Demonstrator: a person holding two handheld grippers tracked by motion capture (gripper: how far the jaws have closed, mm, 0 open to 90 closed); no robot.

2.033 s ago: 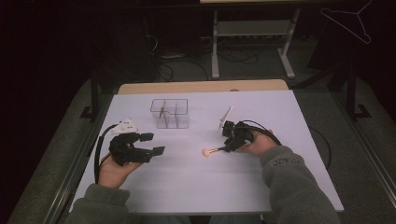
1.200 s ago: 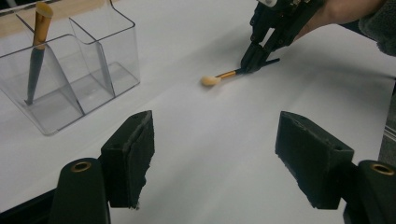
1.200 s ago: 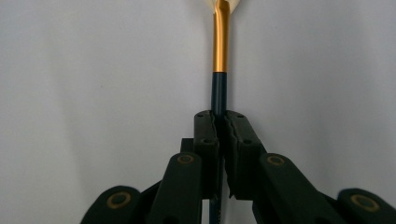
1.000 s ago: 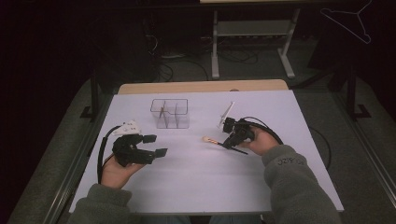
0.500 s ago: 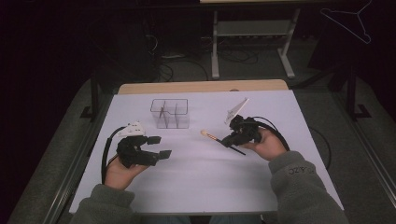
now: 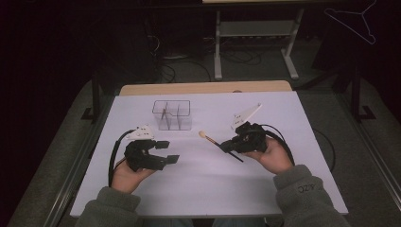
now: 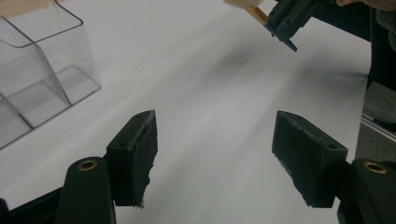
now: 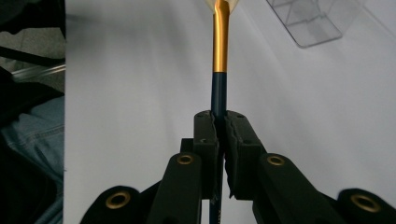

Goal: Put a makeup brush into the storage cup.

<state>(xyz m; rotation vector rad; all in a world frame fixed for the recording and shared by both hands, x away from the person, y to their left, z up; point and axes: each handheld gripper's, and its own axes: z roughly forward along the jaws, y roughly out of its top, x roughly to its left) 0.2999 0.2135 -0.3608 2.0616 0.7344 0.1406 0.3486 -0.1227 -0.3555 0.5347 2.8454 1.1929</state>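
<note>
The right tool (image 6: 229,146), clamped on the makeup brush (image 6: 213,140) at centre frame, grips only its thin handle, so it may pivot and miss the clear organizer (image 6: 172,115), while the left tool (image 6: 166,151) stands apart, empty.

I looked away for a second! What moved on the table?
The right claw, shut on the brush, lifted it off the table and carried it toward the clear box. The left claw stayed open, closing slightly on nothing. The box stayed put.

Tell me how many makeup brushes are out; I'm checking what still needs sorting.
1. The makeup brush is clamped in the right claw above the white table, right of the clear organizer, whose compartments look empty.
</note>
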